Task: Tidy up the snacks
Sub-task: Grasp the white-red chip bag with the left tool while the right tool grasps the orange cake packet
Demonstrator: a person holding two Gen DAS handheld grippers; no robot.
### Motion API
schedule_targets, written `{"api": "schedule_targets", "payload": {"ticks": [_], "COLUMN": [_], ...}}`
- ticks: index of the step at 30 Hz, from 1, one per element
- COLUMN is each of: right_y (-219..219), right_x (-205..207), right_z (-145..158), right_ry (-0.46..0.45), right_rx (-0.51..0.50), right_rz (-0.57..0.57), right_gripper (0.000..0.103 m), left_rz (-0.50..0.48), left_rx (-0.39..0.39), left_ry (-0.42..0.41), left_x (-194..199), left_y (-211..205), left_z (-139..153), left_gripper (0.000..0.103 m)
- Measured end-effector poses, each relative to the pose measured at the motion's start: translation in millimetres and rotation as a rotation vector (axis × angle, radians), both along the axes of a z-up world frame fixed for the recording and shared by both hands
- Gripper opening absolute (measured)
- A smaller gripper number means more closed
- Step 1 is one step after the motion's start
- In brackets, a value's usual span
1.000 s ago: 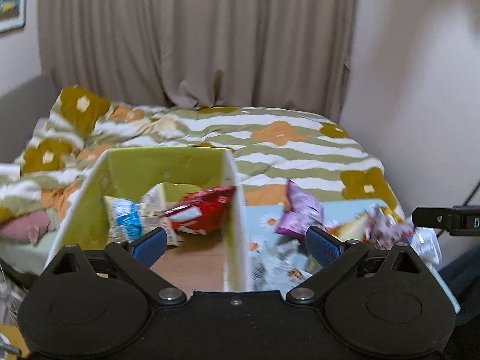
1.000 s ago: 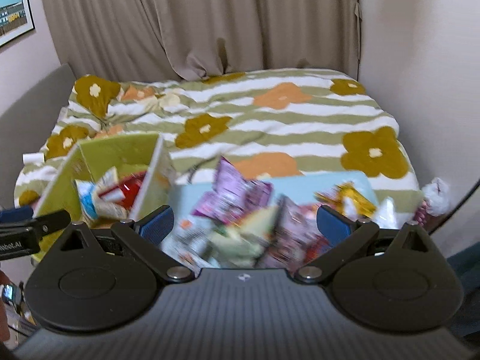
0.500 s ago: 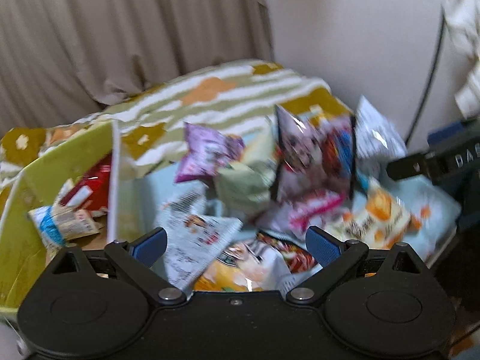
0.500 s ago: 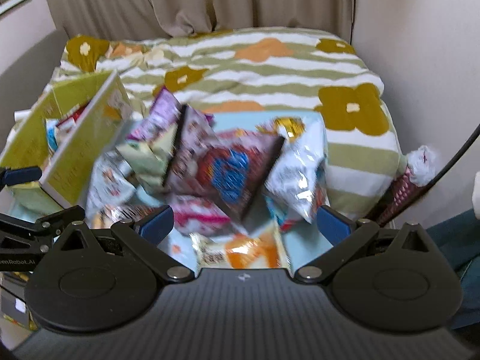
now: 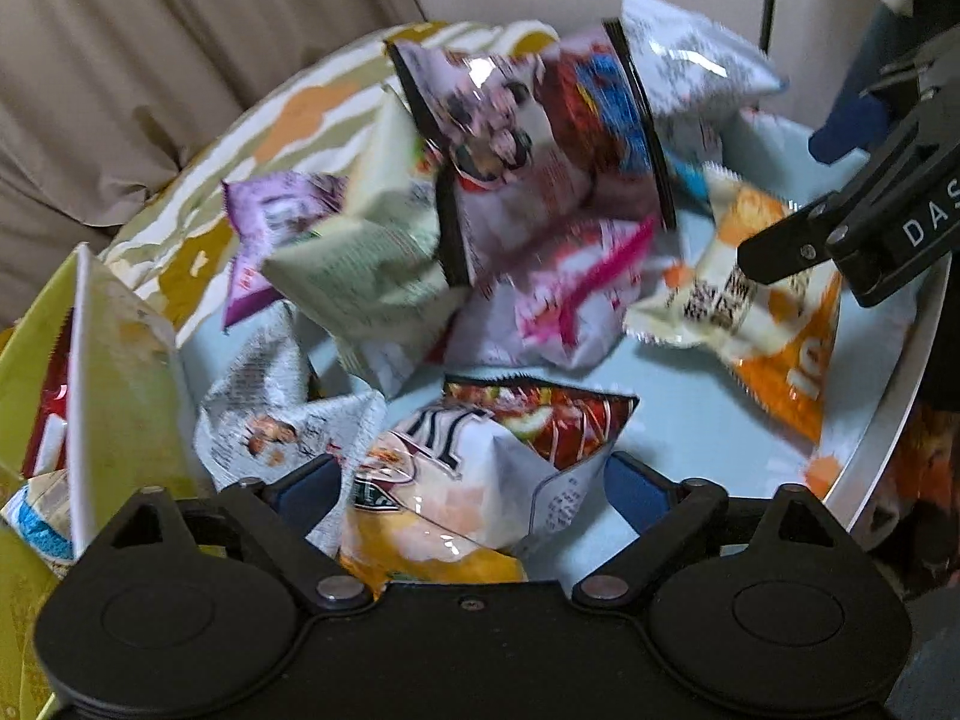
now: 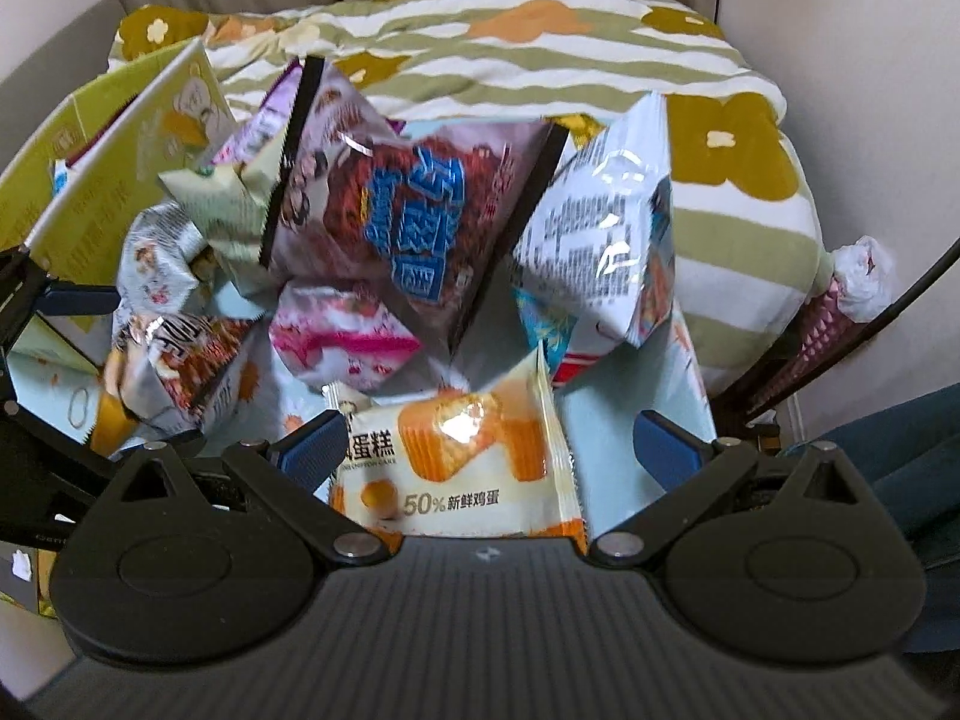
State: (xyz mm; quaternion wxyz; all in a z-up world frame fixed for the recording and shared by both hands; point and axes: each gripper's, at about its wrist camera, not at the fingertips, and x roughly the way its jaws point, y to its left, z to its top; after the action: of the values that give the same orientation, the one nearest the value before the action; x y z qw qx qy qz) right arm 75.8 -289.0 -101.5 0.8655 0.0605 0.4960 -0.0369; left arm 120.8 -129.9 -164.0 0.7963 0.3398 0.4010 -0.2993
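Observation:
A heap of snack bags lies on a light blue tray. My left gripper hangs low over the tray's near side. A white and yellow snack bag lies between its blue pads; the jaws are closing and do not press on it. My right gripper stands wide open around an orange and white cake packet, with its right pad clear of the packet. In the left wrist view the right gripper shows above that cake packet. A big red and blue bag tops the heap.
A green cardboard box with a few snacks inside stands left of the tray. Behind lies a bed with a striped, flowered blanket. A wall and a dark cable are on the right, curtains at the back.
Both grippers have come down and forward from above the box and bed to just over the snack heap. The left one swung right from the box, rolled, and narrowed a little.

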Motion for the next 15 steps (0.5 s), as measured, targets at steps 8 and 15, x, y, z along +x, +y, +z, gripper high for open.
{"api": "schedule_targets", "payload": {"ticks": [8,15], "right_y": [0.9,4.3], "right_x": [3.8,4.7], "right_z": [-14.1,-20.6], "right_ry": [0.038,0.048], "right_rx": [0.004,0.010], "right_rz": [0.003,0.037], "right_gripper": [0.103,0.103], "left_rz": [-0.016,0.011], "left_rx": [0.057,0.034], "left_ry": [-0.012,-0.004], "left_x": [7.6,6.8], "left_y": [0.4,6.3], "left_z": [-18.0,-16.3], "left_gripper": [0.084,0.075]}}
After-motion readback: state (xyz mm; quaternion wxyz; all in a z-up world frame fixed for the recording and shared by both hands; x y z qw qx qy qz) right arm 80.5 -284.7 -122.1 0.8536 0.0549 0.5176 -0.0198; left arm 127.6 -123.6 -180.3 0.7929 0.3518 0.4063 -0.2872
